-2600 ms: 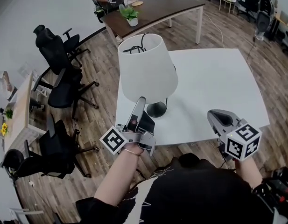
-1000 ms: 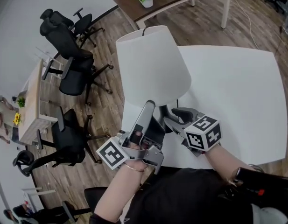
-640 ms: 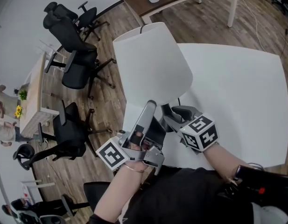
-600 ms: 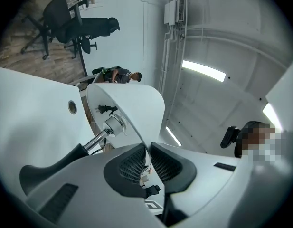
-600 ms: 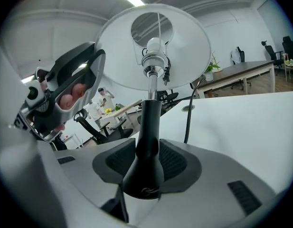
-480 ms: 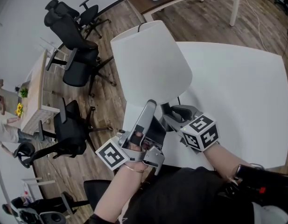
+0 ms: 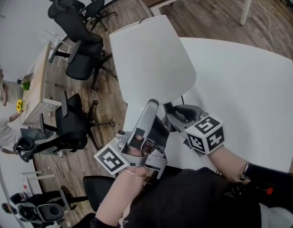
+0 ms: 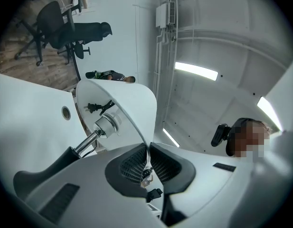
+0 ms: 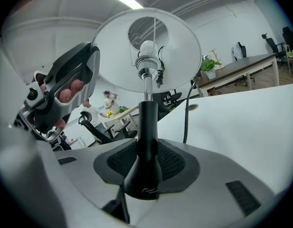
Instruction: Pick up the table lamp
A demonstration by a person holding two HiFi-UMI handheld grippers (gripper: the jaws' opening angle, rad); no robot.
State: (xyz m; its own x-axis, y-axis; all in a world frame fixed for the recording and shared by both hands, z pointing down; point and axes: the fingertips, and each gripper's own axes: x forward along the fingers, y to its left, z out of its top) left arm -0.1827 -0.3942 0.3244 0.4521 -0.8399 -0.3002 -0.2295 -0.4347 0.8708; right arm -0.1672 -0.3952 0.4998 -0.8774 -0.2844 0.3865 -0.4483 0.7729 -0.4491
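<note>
- The table lamp (image 7: 151, 61) stands over the near left corner of the white table (image 7: 241, 80), leaning a little. Its white shade (image 8: 122, 99) rises above both tools.
- The left tool (image 7: 152, 103) reaches up from below. Its jaws, which have just been closing, are almost together and pinch the thin lower rim of the shade between the pads (image 8: 137, 163).
- The right tool (image 7: 176, 112) comes in just beside the left one, under the shade. The lamp's black stem (image 9: 147, 122) stands upright between its jaws, low down where it flares. The jaws have just been closing from wide and now meet the stem on both sides.
- The lamp's foot is hidden behind the two tools, so whether it touches the table cannot be told.
- The black cord (image 9: 186, 118) hangs beside the stem down to the table.
</note>
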